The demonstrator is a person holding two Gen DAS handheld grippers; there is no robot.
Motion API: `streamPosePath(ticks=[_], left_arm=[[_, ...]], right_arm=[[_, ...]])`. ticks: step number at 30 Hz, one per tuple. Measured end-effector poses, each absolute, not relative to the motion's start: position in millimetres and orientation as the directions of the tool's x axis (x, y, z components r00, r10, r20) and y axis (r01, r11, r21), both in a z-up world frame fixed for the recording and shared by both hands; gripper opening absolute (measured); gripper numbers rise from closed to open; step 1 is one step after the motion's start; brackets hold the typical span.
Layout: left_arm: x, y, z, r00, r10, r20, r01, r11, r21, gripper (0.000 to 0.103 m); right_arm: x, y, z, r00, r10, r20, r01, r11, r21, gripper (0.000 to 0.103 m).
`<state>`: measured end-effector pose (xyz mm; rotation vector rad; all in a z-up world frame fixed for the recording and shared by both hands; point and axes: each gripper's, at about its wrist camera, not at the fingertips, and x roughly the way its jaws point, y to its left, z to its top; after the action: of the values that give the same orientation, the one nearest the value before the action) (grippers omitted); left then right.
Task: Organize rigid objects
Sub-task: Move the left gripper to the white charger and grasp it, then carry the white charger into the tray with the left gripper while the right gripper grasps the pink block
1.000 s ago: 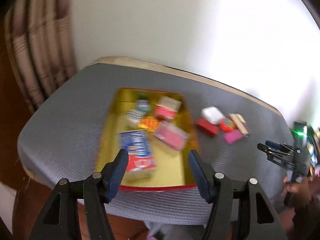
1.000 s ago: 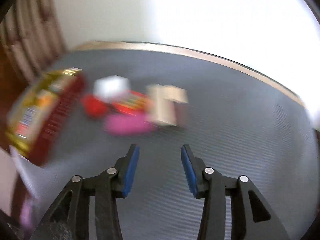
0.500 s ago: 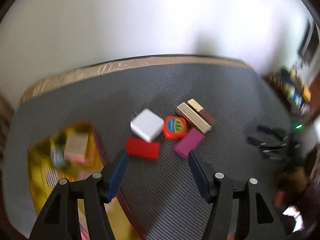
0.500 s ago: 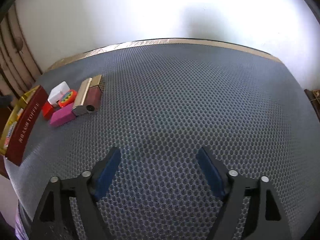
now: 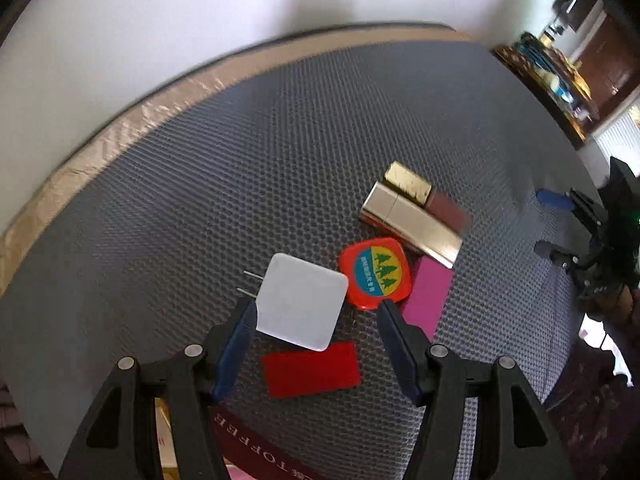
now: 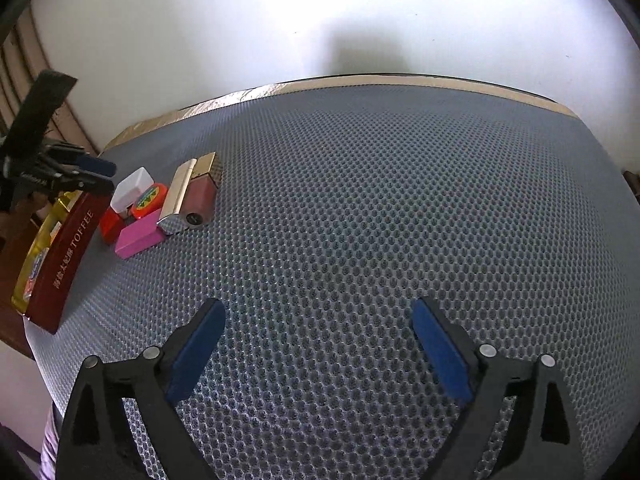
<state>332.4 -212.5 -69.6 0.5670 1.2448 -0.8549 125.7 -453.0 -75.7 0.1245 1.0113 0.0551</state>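
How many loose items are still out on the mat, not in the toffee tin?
6, clustered: white charger and red block between the left tongs, round red badge, pink block, silver case, gold-capped tube farthest. None seem hidden.

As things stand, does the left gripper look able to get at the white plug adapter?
Probably yes. The left gripper hangs open just above the white plug adapter, nothing covering it. The red block and round red badge crowd its sides, so the fingers have little room.

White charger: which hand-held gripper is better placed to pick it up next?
Probably the left hand-held gripper: it hangs open right over the white charger. The right hand-held gripper is open over bare mat, far away.
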Motion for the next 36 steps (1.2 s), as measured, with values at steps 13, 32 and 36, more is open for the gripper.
streamPosePath(ticks=[13, 32, 36], left_arm=[[344.8, -232.2, -99.1, 0.050, -0.196, -0.979, 0.851, 0.522, -0.061, 0.064], [273.4, -168.7, -16.2, 0.267, -0.397, -0.878, 0.637, 0.757, -0.149, 0.063], [238.2, -167.0, -1.6, 0.277, -0.431, -0.859, 0.579, 0.788, -0.208, 0.063]], right_arm=[[134.0, -437.8, -83.3, 0.508, 0.100, -0.855, -0.015, 0.994, 0.107, 0.103], [133.4, -433.1, -79.5, 0.506, 0.142, -0.851, -0.021, 0.988, 0.152, 0.103], [138.3, -407.7, -76.3, 0.481, 0.285, -0.829, -0.052, 0.953, 0.297, 0.103]])
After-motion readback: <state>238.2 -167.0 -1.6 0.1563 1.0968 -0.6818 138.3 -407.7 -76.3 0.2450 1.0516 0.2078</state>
